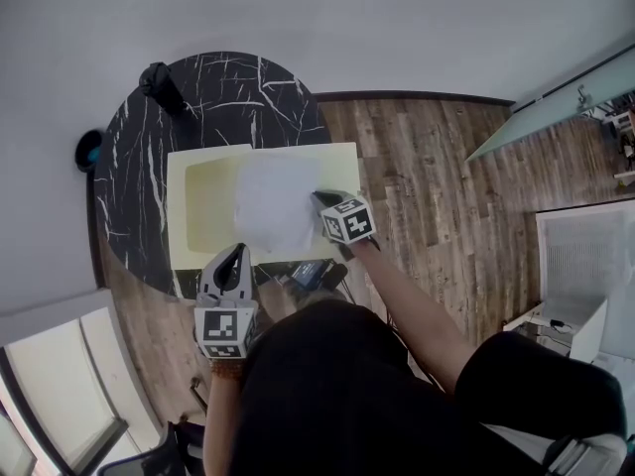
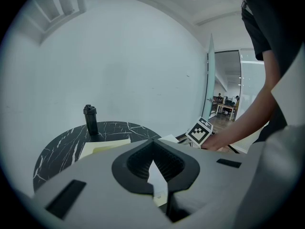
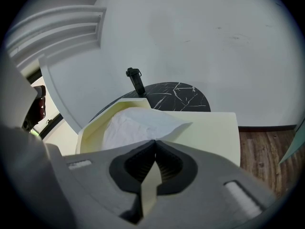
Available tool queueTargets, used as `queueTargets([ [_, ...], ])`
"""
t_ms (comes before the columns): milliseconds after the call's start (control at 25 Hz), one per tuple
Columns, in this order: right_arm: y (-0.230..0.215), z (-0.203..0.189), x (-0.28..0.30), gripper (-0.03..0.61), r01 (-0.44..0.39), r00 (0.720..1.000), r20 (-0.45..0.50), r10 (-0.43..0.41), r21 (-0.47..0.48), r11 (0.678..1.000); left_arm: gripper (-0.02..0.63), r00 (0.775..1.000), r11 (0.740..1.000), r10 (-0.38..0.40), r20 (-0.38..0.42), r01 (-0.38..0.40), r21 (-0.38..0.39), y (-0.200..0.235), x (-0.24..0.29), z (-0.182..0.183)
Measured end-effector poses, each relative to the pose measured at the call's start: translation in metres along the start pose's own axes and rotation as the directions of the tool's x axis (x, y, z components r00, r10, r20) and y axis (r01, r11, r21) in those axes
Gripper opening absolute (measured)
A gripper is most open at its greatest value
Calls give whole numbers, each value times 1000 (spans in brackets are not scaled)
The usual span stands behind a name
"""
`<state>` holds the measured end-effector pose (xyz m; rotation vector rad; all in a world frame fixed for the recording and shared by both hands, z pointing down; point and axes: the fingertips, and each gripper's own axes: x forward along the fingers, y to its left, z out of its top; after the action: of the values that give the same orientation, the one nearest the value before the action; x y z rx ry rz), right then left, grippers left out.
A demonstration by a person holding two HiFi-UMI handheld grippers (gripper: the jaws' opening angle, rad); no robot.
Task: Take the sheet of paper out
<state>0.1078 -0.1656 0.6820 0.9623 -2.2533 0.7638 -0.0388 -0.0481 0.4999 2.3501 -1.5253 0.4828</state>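
Starting at the left: the tall black bottle (image 1: 159,85) stands at the far left edge of the round black marble-look table (image 1: 238,87), well apart from the action, so no worry there. The left gripper (image 1: 238,251) is at the near edge of the pale yellow open folder (image 1: 337,167). Its jaws are closed tip to tip with nothing I can see between them, and as far as I can tell it isn't pressing the folder down. That's my main worry. If the pull goes sideways, the light folder could just slide along with the sheet, maybe toward the table's near edge. Pinning the folder with that free gripper would probably sort it.

Further right, the crumpled white sheet of paper (image 1: 273,206) lies across the middle of the folder, reaching from its left half onto the right flap. The right gripper (image 3: 155,141) is clamped on the sheet's right-hand corner, just the tip of it. That's a thin bite, so a quick tug could slip off or tear the corner.

The sheet itself looks soft and wrinkled, humped up in the middle rather than flat. It seems thin, almost tissue-like, and tapers to a point where it's pinched.
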Motion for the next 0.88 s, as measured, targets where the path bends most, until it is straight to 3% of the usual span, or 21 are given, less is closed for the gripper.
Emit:
queueTargets([
  [880, 15, 23, -18, -2, -51, 997, 58, 53, -21, 998, -2, 1000, 1000, 22, -4, -22, -14, 3, 8, 2],
])
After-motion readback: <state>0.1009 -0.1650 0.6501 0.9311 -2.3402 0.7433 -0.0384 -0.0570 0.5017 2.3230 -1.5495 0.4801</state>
